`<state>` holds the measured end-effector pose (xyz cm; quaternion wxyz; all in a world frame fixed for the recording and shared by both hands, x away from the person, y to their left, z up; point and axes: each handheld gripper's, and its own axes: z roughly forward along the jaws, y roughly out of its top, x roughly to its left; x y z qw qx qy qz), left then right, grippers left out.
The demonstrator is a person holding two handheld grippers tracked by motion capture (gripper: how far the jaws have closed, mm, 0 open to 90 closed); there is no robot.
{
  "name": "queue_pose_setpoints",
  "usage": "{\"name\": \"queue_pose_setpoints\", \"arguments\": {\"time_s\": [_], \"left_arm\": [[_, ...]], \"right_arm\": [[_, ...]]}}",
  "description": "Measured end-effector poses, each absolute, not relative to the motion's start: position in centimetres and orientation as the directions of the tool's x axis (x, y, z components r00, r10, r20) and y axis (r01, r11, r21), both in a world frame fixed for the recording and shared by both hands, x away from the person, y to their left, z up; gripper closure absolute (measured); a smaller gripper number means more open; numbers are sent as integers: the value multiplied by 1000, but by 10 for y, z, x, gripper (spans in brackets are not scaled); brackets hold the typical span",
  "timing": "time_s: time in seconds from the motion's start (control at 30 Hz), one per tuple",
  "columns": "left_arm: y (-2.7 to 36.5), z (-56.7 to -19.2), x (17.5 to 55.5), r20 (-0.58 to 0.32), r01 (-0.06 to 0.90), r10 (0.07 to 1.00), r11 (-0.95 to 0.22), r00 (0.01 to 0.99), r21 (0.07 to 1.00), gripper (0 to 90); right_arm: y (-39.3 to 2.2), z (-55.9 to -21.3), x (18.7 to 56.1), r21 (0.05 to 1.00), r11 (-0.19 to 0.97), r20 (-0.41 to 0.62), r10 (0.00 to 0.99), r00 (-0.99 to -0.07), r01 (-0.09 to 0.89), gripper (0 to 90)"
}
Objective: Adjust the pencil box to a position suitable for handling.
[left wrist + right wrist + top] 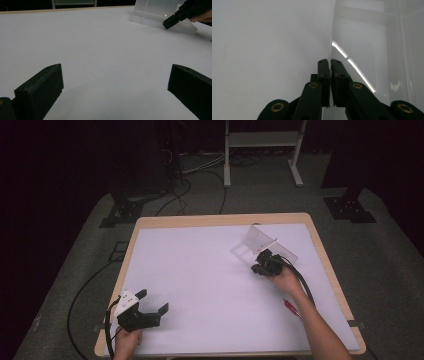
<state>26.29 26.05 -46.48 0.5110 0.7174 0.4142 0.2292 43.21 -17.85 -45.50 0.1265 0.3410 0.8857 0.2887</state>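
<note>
The right hand-held gripper (262,265) is clamped on the edge of a clear plastic box (262,241) at the far right of the white worktop (210,280) — jaws pinched tight. The left hand-held gripper (152,306) sits near left, jaws wide apart, holding nothing. A red pen (291,307) lies near right.

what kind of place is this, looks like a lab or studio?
Probably a recording lab or studio: a table under a white sheet, dark curtained surroundings, cables across a grey floor, and equipment stands. The right gripper pinches a clear plastic piece.
</note>
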Motion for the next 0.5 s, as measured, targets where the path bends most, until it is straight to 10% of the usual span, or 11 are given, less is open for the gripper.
{"name": "queue_pose_setpoints", "arguments": {"time_s": [0.5], "left_arm": [[261, -465, 263, -94, 362, 828, -137, 552, 922, 0]], "right_arm": [[-179, -447, 426, 611, 632, -102, 661, -744, 477, 858]]}}
